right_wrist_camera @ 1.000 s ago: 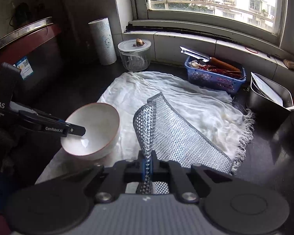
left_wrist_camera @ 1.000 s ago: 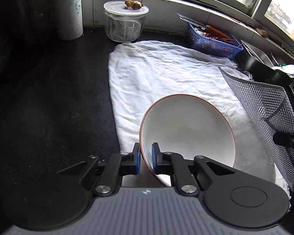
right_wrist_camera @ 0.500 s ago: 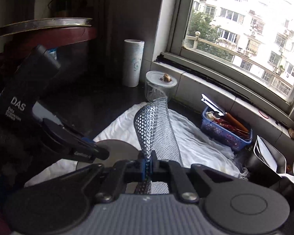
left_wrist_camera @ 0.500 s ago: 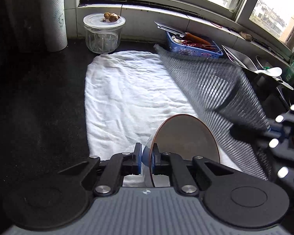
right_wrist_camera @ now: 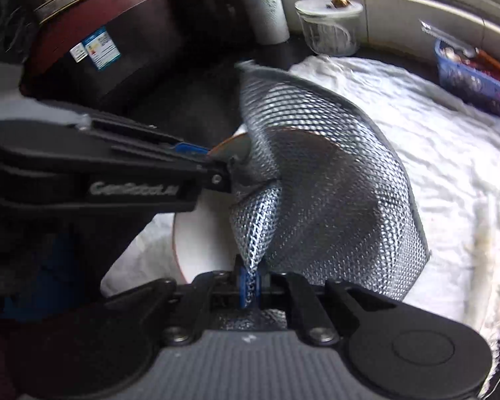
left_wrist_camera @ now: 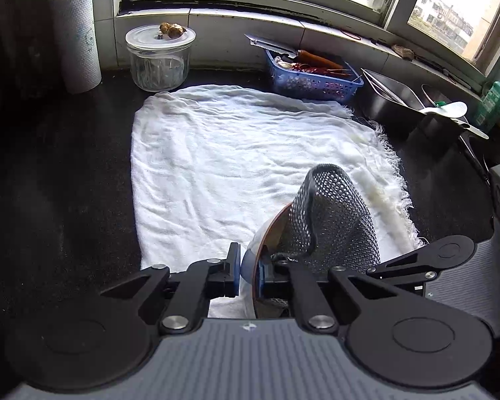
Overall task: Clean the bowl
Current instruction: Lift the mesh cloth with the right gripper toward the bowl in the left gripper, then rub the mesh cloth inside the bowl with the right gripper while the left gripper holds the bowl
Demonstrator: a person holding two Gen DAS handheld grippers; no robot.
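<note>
Mesh cloth (right_wrist_camera: 333, 180) now drapes over the tilted bowl (left_wrist_camera: 266, 233), previously apart.

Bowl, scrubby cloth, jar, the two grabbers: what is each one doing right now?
Bowl: tipped on edge, rim pinched by the left gripper.
Mesh cloth: draped over the bowl, bunched end pinched by the right gripper.
White towel: spread flat, wrinkled.
Glass jar: lid on, upright.
Paper towel roll: standing upright.
Blue basket: filled with utensils.
</note>
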